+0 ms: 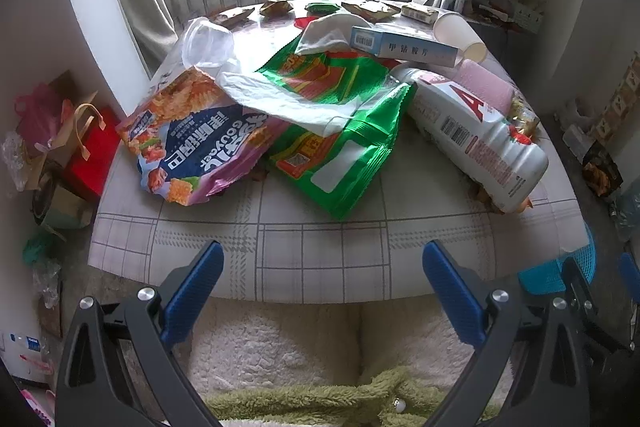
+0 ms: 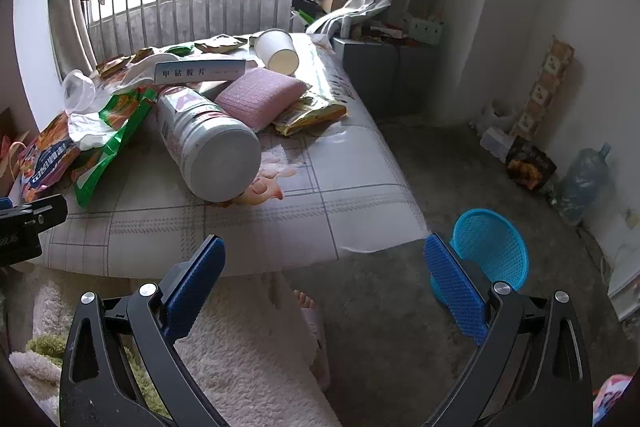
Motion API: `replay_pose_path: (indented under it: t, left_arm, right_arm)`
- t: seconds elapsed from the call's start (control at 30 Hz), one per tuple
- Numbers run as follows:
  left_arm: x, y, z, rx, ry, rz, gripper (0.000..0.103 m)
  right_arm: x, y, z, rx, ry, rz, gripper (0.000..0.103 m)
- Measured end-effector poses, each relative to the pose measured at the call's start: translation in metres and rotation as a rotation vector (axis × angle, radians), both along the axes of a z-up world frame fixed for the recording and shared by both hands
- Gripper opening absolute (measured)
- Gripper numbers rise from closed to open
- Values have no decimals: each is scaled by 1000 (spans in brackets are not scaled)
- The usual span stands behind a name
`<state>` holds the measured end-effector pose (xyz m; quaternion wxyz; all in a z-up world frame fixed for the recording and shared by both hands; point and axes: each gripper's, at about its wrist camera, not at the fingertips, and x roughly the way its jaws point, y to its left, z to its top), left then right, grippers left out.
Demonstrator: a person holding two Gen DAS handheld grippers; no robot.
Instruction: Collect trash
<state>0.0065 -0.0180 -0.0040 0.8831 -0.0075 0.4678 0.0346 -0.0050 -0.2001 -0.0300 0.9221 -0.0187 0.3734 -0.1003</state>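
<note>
While both grippers, left gripper (image 1: pixel 322 297) and right gripper (image 2: pixel 324 291), are hovering wide open and empty, green wrapper (image 1: pixel 340 143) is lying mid-frame on table (image 1: pixel 320 247): light, crinkly, slippery; pinching flat edge. Blue basket (image 2: pixel 490 247) is waiting lower right.

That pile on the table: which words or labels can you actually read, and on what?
"甲钴胺片": white and blue medicine box.
"A": large red letter on the white bottle.
"GOUYear", uncertain: blue snack bag.
Green snack bag print and the barcode digits: too small to read.
</note>
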Motion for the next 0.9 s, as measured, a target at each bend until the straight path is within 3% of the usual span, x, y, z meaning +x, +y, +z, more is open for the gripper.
replay_pose_path:
  t: [0.9]
  left_arm:
    - [-5, -23, 6, 13, -20, -54, 98]
  right_arm:
    - [2, -8, 5, -2, 0, -24, 95]
